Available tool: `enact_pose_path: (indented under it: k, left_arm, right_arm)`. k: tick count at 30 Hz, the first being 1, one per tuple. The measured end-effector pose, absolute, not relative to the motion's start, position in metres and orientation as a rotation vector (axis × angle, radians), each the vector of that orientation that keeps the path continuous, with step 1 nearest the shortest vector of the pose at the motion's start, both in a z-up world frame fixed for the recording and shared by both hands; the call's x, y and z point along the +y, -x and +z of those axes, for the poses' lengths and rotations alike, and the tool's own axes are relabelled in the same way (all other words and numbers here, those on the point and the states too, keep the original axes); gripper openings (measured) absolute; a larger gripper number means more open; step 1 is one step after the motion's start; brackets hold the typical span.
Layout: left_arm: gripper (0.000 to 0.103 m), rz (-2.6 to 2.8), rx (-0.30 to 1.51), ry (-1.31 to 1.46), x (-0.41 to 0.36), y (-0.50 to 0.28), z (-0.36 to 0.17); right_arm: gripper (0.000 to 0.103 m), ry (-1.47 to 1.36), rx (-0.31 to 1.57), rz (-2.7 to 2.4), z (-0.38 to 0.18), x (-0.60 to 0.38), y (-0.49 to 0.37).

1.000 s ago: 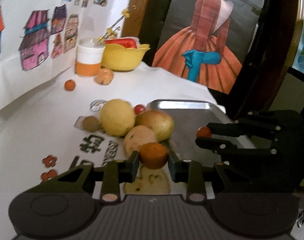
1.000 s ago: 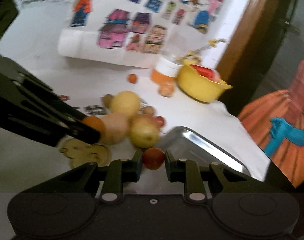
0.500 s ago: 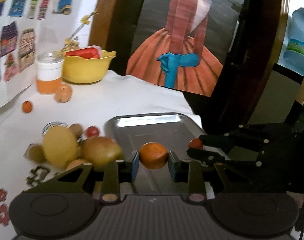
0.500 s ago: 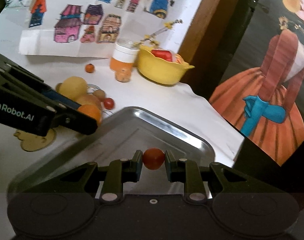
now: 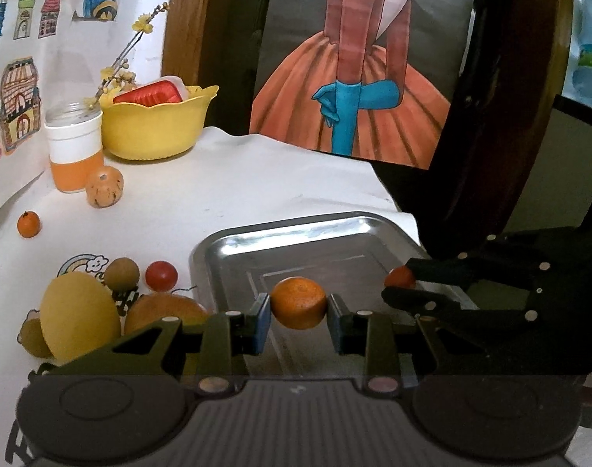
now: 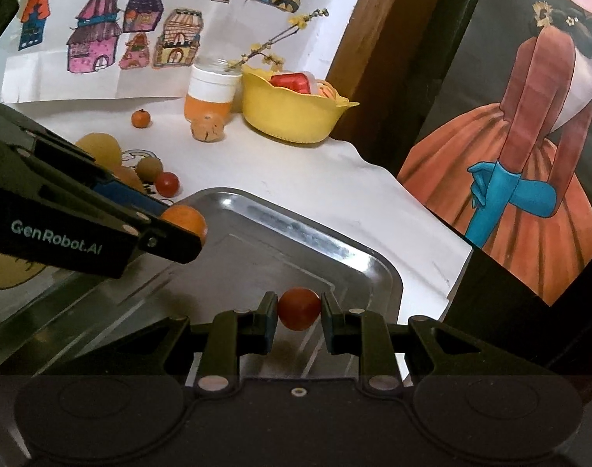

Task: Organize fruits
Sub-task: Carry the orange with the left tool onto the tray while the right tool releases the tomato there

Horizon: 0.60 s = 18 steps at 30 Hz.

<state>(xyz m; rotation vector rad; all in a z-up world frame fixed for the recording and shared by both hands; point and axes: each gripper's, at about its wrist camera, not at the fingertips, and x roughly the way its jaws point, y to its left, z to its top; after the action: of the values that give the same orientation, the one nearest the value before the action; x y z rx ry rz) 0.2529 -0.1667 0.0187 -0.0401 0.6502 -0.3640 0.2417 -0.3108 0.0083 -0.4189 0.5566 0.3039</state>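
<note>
the left gripper (image 5: 299,309) is clamped on an orange (image 5: 299,307) and the right gripper (image 6: 299,310) on a small red tomato (image 6: 299,308), both above the metal tray (image 5: 296,233), with loose fruit (image 5: 78,315) beside it and a yellow bowl (image 5: 155,128) farther back.

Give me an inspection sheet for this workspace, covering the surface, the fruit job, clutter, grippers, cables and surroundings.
Surface: white cloth with printed drawings covers the table.
Job's things: metal tray holds no fruit lying in it; orange and small tomato are held over it. A fruit pile sits left of the tray, with a second tomato and a tiny orange loose on the cloth.
Clutter: yellow bowl, jar with orange liquid, walnut-like ball.
Grippers: left gripper shut on orange; right gripper shut on small tomato.
Cables: nothing seen.
Surroundings: house drawings on the wall, poster of an orange dress.
</note>
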Motion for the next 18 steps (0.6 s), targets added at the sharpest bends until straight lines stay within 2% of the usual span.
enact_pose_path:
  k: [10, 18]
  left_arm:
    - [0.034, -0.346, 0.666, 0.029, -0.176, -0.265, 0.016]
    - [0.035, -0.336, 0.676, 0.027, -0.178, -0.266, 0.017]
  right_arm:
    - [0.025, 0.385, 0.571, 0.293, 0.003, -0.317, -0.254]
    - [0.031, 0.368, 0.564, 0.287, 0.004, -0.320, -0.251]
